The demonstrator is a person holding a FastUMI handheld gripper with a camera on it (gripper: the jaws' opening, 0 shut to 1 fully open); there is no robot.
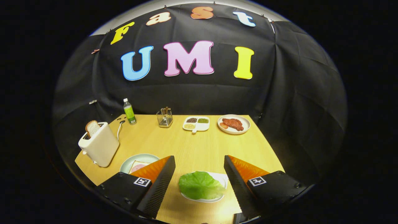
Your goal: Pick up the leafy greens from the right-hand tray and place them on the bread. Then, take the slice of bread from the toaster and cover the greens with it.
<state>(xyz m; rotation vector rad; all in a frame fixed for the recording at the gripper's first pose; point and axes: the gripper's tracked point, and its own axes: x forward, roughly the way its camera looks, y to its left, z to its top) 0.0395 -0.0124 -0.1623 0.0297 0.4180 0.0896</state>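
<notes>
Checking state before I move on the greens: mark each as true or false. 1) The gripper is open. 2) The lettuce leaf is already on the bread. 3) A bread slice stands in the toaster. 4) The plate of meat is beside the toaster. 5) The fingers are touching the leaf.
1) True: the gripper is open, fingers spread wide.
2) False: the lettuce leaf lies on its white tray; the bread on the plate carries only a pink slice.
3) True: a bread slice stands in the toaster.
4) False: the plate of meat sits at the far corner, across the table.
5) False: the leaf lies between the fingers, apart from both.
</notes>
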